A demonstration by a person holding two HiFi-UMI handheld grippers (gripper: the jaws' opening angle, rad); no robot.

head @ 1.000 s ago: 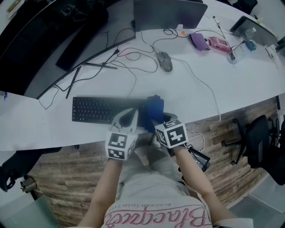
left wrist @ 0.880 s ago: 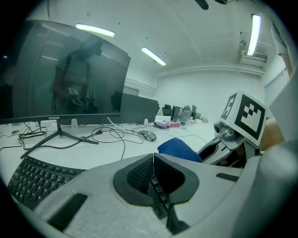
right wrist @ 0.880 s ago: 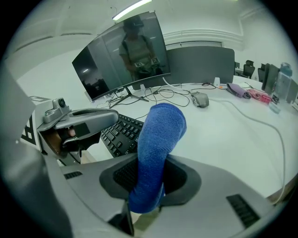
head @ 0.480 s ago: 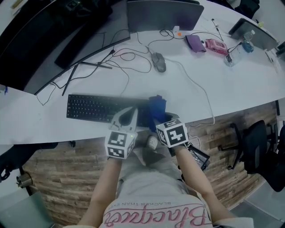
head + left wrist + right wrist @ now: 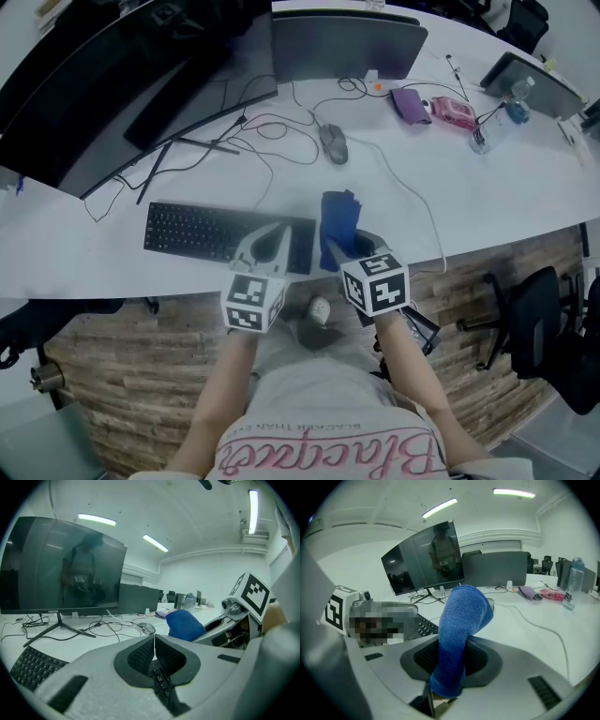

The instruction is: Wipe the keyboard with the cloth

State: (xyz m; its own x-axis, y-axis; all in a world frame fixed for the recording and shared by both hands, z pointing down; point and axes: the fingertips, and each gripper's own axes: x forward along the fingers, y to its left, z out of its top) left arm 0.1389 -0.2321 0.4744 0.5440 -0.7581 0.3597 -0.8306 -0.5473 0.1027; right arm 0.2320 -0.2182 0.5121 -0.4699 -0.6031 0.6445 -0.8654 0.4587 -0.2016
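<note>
Where the cloth was: the blue cloth [image 5: 338, 218] hung pinched in the right gripper [image 5: 340, 247], lifted above the desk [image 5: 511, 192] just off the right end of the keyboard [image 5: 211, 232]; from these views I could not tell whether it touched the keys.
Right gripper: its jaws were clamped on the cloth's lower part, and the rest of the cloth stood up and folded over ahead of them (clearest in that gripper's own view).
Left gripper [image 5: 277, 231]: jaws pressed together with nothing between them, poised over the keyboard's right end.
Near edge: both grippers reached in across the desk's front edge; the keyboard lay close to that edge.
Open room: bare desktop lay to the right of the cloth, crossed only by the cable of the mouse [image 5: 333, 142].
Crowded side: loose cables [image 5: 246, 141] sprawled between the keyboard and the curved monitor [image 5: 122, 80].
Containers: a purple pouch [image 5: 412, 103] and a pink case [image 5: 452, 92] lay side by side at the far edge; their contents could not be seen.
Bottle [image 5: 577, 576]: upright near the far right; fill level unclear.
</note>
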